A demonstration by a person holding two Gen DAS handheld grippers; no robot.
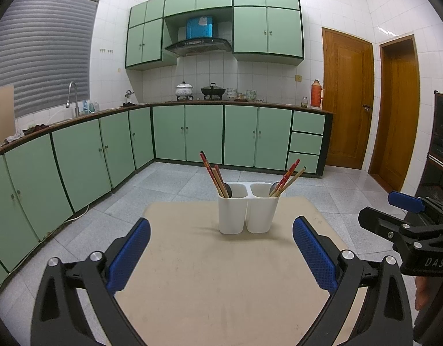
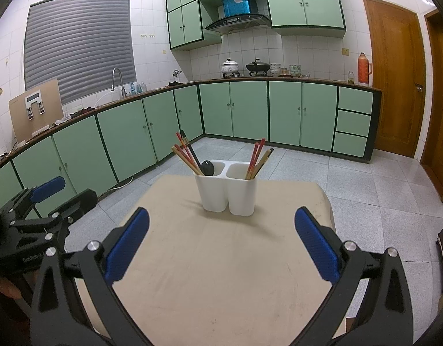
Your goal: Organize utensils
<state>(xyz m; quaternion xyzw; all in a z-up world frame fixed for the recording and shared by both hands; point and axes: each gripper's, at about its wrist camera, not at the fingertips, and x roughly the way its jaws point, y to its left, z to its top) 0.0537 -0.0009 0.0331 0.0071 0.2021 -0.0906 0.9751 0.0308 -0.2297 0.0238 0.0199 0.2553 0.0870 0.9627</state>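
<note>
Beige worktop (image 1: pixel 209 274) carries a white 2-compartment holder (image 1: pixel 247 210) near its far edge, well ahead of both tools. At left, the left hand-held gripper (image 1: pixel 221 256) hangs above the near edge with its blue pads spread wide and nothing between them. In the holder's left cup stand reddish chopsticks (image 1: pixel 215 174) and a dark spoon (image 2: pixel 207 167); the right cup holds more chopsticks (image 1: pixel 289 177). At right, the right hand-held gripper (image 2: pixel 221 248) is likewise spread and empty.

Chopsticks look light, stiff and thin, likely to slip or pivot, so pinch the upper shafts above the rim. The plastic holder seems light and could tip.

Only the right wrist view shows the spoon's bowl plainly. The left wrist view hints at a 2nd dark spoon in the right cup.
</note>
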